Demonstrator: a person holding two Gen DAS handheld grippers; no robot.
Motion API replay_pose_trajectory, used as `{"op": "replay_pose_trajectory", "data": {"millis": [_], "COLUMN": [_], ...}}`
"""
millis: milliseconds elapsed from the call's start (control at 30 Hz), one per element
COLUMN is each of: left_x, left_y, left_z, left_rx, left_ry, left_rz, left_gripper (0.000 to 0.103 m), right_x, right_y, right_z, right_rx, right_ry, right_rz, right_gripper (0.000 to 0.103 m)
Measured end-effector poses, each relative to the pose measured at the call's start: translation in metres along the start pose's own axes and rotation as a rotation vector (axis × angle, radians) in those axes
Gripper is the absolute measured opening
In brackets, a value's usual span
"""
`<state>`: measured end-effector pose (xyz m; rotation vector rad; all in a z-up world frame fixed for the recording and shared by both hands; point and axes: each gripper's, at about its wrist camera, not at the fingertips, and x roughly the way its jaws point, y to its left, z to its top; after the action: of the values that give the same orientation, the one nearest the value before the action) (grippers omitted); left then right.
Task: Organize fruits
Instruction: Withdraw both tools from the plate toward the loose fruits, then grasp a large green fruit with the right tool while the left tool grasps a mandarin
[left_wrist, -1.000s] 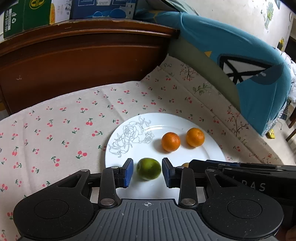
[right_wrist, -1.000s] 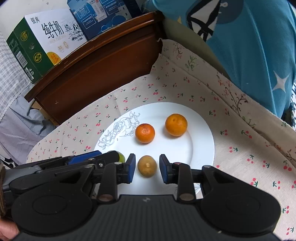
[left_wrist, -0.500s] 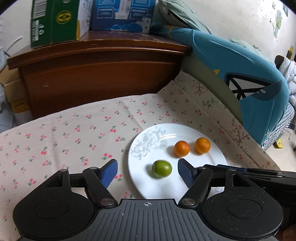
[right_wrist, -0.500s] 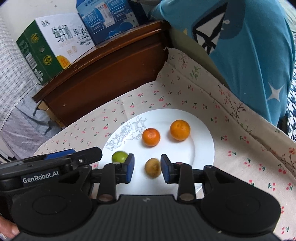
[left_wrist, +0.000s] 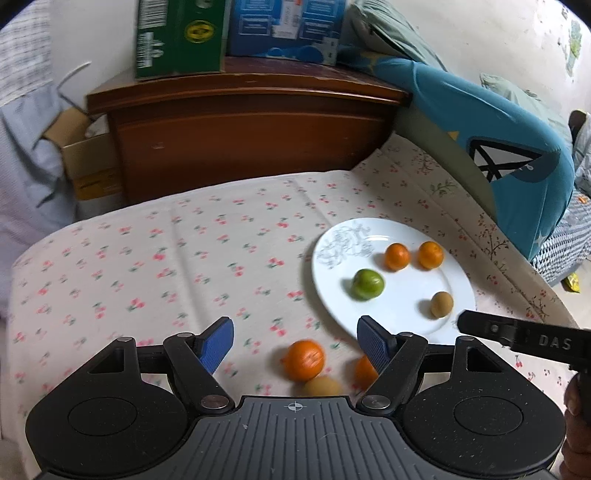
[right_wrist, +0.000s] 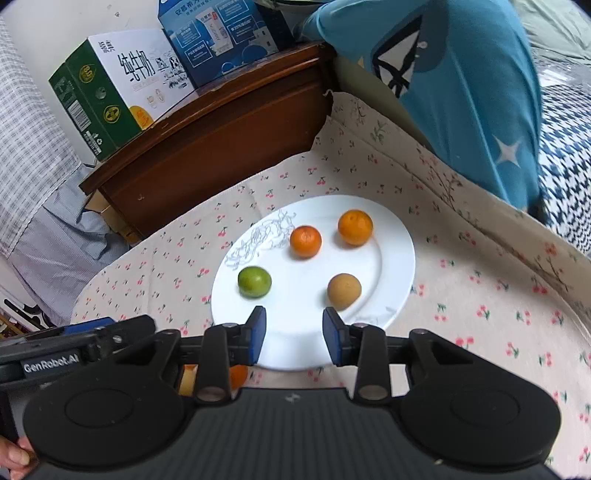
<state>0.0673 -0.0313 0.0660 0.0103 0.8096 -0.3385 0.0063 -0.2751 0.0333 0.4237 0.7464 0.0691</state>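
Observation:
A white plate (left_wrist: 400, 299) (right_wrist: 391, 266) on the cherry-print cloth holds a green fruit (left_wrist: 367, 284) (right_wrist: 254, 282), two oranges (left_wrist: 397, 257) (right_wrist: 305, 241) and a brown fruit (left_wrist: 441, 304) (right_wrist: 344, 291). My left gripper (left_wrist: 295, 345) is wide open over the cloth left of the plate, holding nothing. Just beneath it lie a loose orange (left_wrist: 303, 360), a second orange (left_wrist: 364, 371) half hidden by a finger, and a yellowish fruit (left_wrist: 321, 386). My right gripper (right_wrist: 294, 336) stands open at the plate's near rim, with the brown fruit just ahead and free of its pads.
A dark wooden cabinet (left_wrist: 251, 136) with a green carton (right_wrist: 110, 99) and a blue carton (right_wrist: 218, 40) on top stands behind the cloth. A blue cushion (left_wrist: 491, 147) borders the right side. A cardboard box (left_wrist: 88, 166) sits far left. A hand (right_wrist: 16, 456) holds the left gripper's handle.
The left jaws spread wide off the green fruit, and that gripper drew back and left off the plate. The right jaws parted from the brown fruit and backed away. Loose fruits came into view.

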Motion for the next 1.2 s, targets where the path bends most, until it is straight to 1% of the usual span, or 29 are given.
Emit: {"op": "replay_pose_trajectory", "data": {"millis": [233, 633, 733, 767, 867, 1000, 1200], "left_x": [-0.02, -0.033, -0.034, -0.035, -0.035, -0.035, -0.03], "left_y": [0.019, 0.024, 0.024, 0.024, 0.024, 0.022, 0.019], "left_z": [-0.016, -0.046, -0.054, -0.056, -0.063, -0.069, -0.076], "left_rx": [-0.07, -0.098, -0.113, -0.116, -0.115, -0.114, -0.123], "left_ry": [0.015, 0.06, 0.075, 0.08, 0.094, 0.102, 0.115], "left_rz": [0.003, 0.053, 0.065, 0.074, 0.113, 0.134, 0.146], "left_gripper": [0.075, 0.075, 0.078, 0.08, 0.083, 0.083, 0.083], "right_x": [-0.017, -0.037, -0.04, -0.041, -0.041, -0.037, -0.029], "right_y": [0.006, 0.014, 0.016, 0.016, 0.018, 0.027, 0.038], "right_z": [-0.022, -0.054, -0.061, -0.064, -0.073, -0.084, -0.095], "right_rx": [-0.008, -0.017, -0.024, -0.026, -0.035, -0.08, -0.173], "right_ry": [0.018, 0.044, 0.059, 0.065, 0.093, 0.137, 0.166], "right_rz": [0.025, 0.054, 0.063, 0.065, 0.07, 0.083, 0.053], "right_gripper": [0.037, 0.037, 0.038, 0.039, 0.041, 0.042, 0.042]}}
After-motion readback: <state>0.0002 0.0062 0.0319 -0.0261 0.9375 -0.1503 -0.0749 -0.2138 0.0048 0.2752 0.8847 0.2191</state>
